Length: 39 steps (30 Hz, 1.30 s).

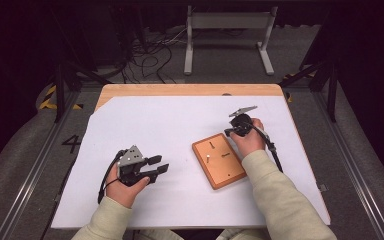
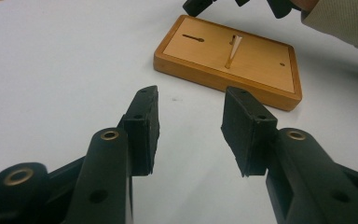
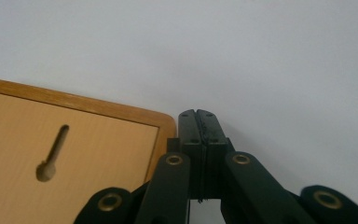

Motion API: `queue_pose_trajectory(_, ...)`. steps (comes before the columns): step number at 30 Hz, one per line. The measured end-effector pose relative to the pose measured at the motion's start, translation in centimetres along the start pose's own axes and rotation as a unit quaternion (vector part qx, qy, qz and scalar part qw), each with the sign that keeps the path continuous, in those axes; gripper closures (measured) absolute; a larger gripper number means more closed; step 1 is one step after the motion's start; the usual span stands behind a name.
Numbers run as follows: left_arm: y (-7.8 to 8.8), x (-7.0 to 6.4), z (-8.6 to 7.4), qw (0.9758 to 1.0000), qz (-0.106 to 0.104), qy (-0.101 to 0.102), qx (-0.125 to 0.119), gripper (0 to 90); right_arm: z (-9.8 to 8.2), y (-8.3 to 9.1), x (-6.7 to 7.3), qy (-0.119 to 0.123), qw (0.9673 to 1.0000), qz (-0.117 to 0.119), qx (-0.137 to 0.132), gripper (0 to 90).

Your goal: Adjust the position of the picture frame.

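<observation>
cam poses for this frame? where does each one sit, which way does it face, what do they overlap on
High view: above the person's side, looking forward and down on the white table; both sleeves, left gripper and right gripper show.
Left gripper view: rides the left gripper, jaws apart and empty, facing the wooden board and its peg.
Right gripper view: rides the right gripper, jaws shut, at the board's corner, by a keyhole slot.
Shared: all three see the board.
</observation>
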State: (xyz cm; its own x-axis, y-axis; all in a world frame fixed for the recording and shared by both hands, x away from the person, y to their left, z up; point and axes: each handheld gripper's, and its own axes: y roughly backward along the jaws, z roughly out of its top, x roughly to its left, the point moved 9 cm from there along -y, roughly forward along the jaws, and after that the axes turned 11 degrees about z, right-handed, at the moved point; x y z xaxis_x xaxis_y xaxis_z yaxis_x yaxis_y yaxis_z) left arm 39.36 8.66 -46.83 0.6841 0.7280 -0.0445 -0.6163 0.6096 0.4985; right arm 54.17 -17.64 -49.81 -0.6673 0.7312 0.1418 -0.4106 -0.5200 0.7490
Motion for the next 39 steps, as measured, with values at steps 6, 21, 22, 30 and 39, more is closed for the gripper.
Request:
queue_pose_trajectory(6,0.0,0.2,-0.1,1.0,0.001,0.006,0.001,56.3,0.0,-0.7,0.3,0.014,0.9998,0.0,0.017,90.0)
queue_pose_trajectory(21,0.1,2.2,-0.8,0.9994,0.017,0.03,0.004,55.8,2.2,-4.9,8.5,0.101,0.9874,0.115,0.04,90.0)
queue_pose_trajectory(22,0.1,2.3,-0.8,0.9994,0.016,0.032,0.004,55.9,2.3,-5.1,9.0,0.108,0.9858,0.121,0.043,90.0)
queue_pose_trajectory(30,-0.5,2.6,-1.9,0.9988,0.016,0.041,0.023,63.5,3.5,-3.8,10.4,0.131,0.9847,0.114,0.016,90.0)
queue_pose_trajectory(39,-3.3,1.8,-3.0,0.9967,0.012,0.047,0.065,80.1,2.5,2.3,9.5,0.117,0.9852,0.115,-0.049,90.0)
